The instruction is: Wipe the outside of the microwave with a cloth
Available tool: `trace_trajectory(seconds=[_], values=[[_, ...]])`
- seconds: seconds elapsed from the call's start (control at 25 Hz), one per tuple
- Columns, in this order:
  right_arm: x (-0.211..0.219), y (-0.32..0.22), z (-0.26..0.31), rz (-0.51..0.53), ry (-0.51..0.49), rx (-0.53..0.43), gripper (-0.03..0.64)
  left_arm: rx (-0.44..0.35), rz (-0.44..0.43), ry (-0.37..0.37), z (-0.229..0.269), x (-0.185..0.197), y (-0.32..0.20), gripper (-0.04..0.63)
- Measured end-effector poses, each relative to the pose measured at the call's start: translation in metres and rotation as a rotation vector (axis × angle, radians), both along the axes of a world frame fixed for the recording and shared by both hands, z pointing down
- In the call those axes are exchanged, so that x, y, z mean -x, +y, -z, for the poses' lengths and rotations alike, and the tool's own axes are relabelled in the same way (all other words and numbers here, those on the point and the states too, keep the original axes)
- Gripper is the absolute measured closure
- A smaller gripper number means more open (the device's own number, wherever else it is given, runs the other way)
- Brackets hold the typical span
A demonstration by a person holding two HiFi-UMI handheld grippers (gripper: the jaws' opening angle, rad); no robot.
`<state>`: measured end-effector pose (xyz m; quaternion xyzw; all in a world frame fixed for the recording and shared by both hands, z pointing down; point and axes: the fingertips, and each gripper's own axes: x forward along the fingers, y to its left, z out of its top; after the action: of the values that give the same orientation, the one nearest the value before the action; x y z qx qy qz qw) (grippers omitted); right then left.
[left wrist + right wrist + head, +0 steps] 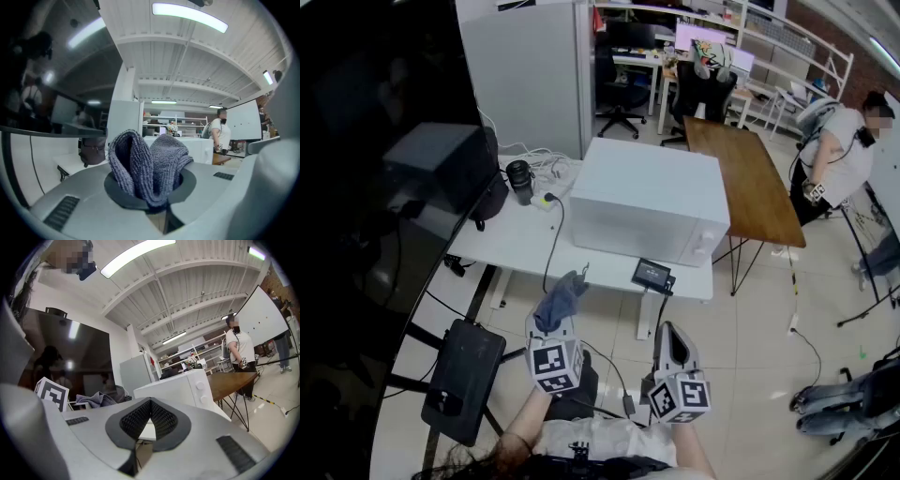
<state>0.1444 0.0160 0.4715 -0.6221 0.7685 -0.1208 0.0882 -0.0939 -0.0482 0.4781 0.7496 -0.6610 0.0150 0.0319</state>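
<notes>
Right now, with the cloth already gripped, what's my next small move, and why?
Probably carry the left tongs forward toward the microwave. They are shut on the cloth, so the grip looks ready, but in the head view they hang short of the table, with the cloth well apart from the microwave's near side.

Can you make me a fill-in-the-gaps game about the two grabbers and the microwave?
1. The left gripper is shut on a grey ____.
2. The microwave stands on a white ____.
3. The right gripper, its jaws together, holds ____.

Missing words: cloth; table; nothing.
</notes>
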Motion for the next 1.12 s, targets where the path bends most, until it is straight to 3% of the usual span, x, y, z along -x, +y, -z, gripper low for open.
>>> trace_trajectory(seconds=[0.24,0.36,0.52,0.68,0.8,1.0,1.12], values=[[0.017,-0.097,0.026,-0.029,-0.006,-0.043,0.6,-0.064,0.086,0.017,0.026,0.066,-0.127,0.549],[0.019,-0.134,0.044,-0.047,-0.001,-0.07,0.6,-0.098,0.083,-0.02,0.044,0.088,-0.198,0.549],[0.013,-0.175,0.066,-0.121,-0.02,-0.107,0.6,-0.112,0.055,-0.008,0.045,0.107,-0.304,0.549],[0.007,-0.194,0.088,-0.145,-0.045,-0.142,0.6,-0.082,-0.044,-0.063,0.03,0.09,-0.38,0.549],[0.0,-0.213,0.088,-0.165,-0.052,-0.146,0.6,-0.055,-0.068,-0.092,0.022,0.078,-0.427,0.549],[0.002,-0.24,0.086,-0.128,-0.047,-0.136,0.6,-0.032,-0.137,-0.135,0.006,0.046,-0.479,0.549],[0.005,-0.247,0.088,-0.099,-0.021,-0.133,0.6,0.008,-0.198,-0.109,-0.007,0.021,-0.492,0.549]])
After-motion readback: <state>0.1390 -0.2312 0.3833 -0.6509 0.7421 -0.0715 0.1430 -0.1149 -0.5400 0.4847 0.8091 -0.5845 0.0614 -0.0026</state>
